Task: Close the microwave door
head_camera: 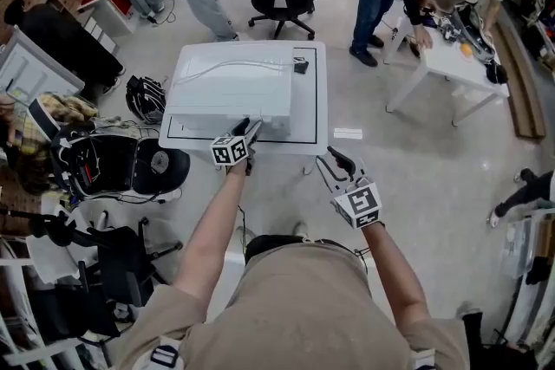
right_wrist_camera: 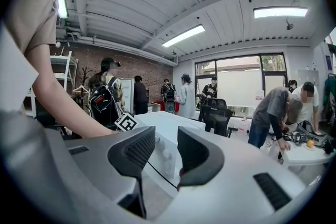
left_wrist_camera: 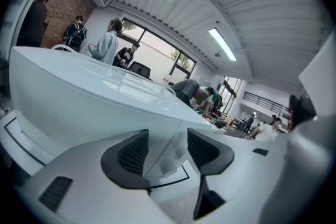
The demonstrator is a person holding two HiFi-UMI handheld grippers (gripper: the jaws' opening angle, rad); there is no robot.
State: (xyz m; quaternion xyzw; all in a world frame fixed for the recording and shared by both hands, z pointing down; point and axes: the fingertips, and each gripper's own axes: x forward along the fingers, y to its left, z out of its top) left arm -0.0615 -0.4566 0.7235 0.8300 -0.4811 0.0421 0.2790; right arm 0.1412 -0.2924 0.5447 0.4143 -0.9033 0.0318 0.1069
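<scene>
My left gripper [head_camera: 253, 131] stands part-open astride the front edge of the microwave [head_camera: 230, 82], apparently to push; the right gripper [head_camera: 329, 159] waits open, empty.

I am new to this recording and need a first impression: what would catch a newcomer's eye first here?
The white microwave on the white table at the centre draws the eye first. The left gripper is at its near face, jaws apart around a white edge; the right gripper hangs open off the table's near side, holding nothing.
</scene>
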